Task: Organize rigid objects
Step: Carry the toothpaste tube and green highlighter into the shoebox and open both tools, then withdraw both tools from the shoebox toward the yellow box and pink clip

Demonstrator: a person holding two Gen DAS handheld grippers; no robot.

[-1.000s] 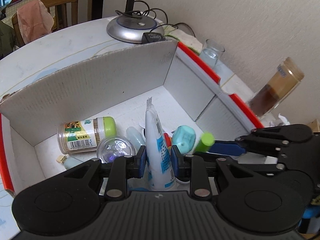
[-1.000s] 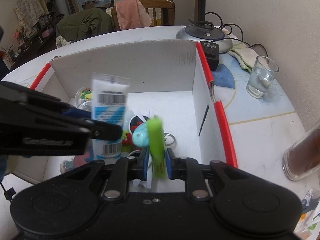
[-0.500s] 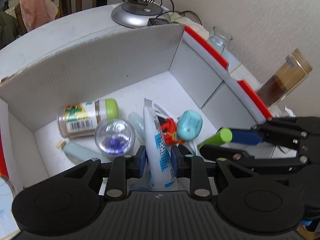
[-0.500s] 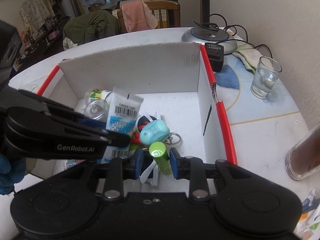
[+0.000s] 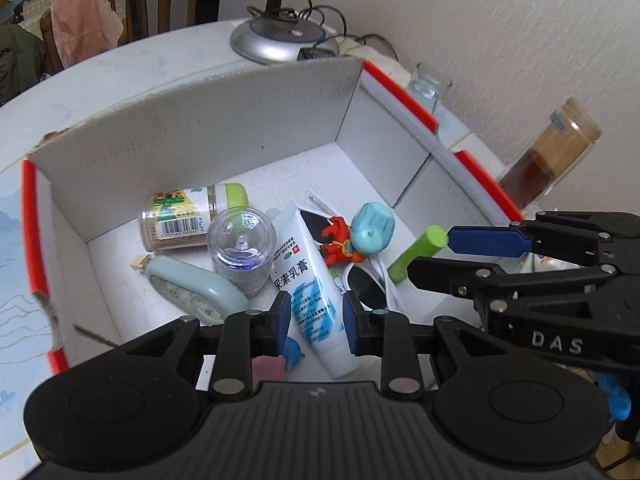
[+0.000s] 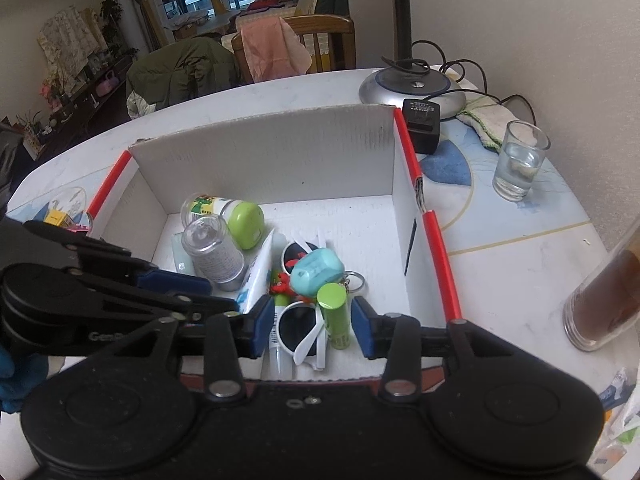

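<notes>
Opening jaws of right gripper (image 6: 311, 326) straddle green tube (image 6: 335, 316) inside red-edged box (image 6: 440, 256).

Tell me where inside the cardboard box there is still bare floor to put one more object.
The white cardboard box has bare floor along its back wall and in the right rear corner, behind the teal keychain. The middle and left, around the green-capped jar and white tube, are crowded.

Soft daylight — fisheye-warped, dark corners
</notes>
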